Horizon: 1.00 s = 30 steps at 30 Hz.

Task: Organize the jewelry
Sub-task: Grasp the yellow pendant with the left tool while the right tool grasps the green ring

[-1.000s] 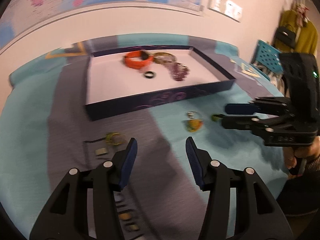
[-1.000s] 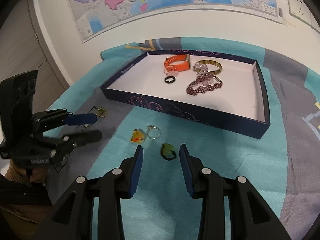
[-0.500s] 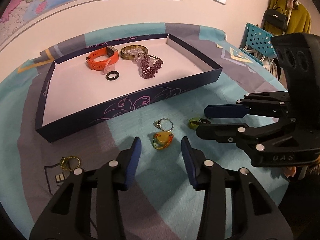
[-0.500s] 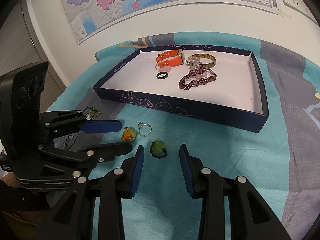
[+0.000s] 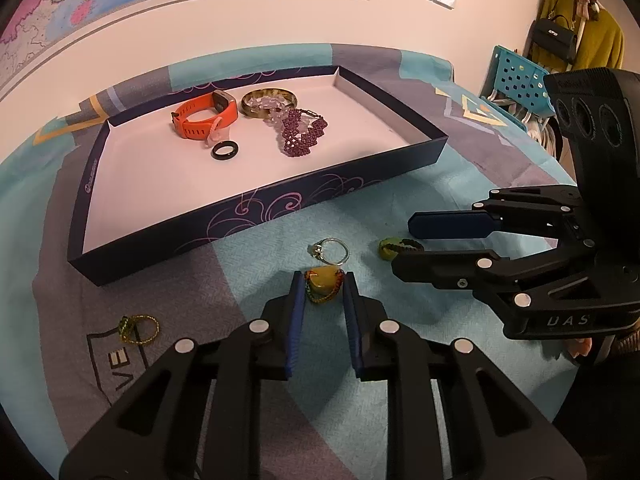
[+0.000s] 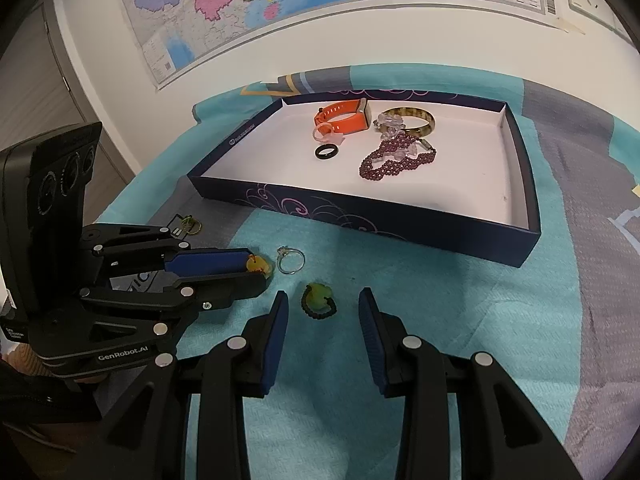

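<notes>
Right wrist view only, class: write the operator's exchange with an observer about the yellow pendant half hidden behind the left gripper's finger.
Operator: Is the pendant between both pads?
Observer: Yes. The left wrist view shows the yellow pendant between the pads of the left gripper, whose jaws have just been closing onto it.
Operator: What does its hidden part look like?
Observer: An orange and green beaded cord runs around its edge.
Operator: What lies off my right edge?
Observer: A black handbag hangs on the wall.

One tray (image 5: 256, 208), five pieces inside, four pieces (image 5: 322, 286) on the cloth (image 5: 400, 400), two tools (image 5: 323, 284)
</notes>
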Each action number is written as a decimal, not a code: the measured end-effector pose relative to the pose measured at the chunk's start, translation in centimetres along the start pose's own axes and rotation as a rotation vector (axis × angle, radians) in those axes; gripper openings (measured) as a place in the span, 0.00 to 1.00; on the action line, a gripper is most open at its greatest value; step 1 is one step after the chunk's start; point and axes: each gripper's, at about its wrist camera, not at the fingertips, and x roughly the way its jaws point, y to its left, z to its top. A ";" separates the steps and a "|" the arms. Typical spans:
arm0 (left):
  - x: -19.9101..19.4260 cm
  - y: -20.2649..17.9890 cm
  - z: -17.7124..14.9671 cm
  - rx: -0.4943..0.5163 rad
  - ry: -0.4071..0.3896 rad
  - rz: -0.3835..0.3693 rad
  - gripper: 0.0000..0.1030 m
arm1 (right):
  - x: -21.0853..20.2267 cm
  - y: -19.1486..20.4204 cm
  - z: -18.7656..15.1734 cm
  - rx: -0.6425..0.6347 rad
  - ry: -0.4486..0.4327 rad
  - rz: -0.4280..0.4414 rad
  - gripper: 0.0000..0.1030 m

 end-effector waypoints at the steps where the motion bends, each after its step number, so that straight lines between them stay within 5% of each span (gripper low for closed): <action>1: 0.0 0.0 0.0 -0.001 -0.001 -0.003 0.19 | 0.0 0.1 0.0 -0.002 0.001 -0.001 0.34; 5: -0.1 0.1 -0.1 -0.008 -0.002 -0.005 0.19 | 0.1 0.3 0.0 -0.005 0.002 0.003 0.33; 13: -0.3 0.1 -0.2 -0.020 -0.008 -0.005 0.19 | 0.4 0.2 0.1 -0.004 0.011 0.003 0.15; 30: -1.4 0.6 -0.3 -0.051 -0.032 -0.006 0.19 | -0.6 0.1 0.1 0.000 -0.018 0.007 0.13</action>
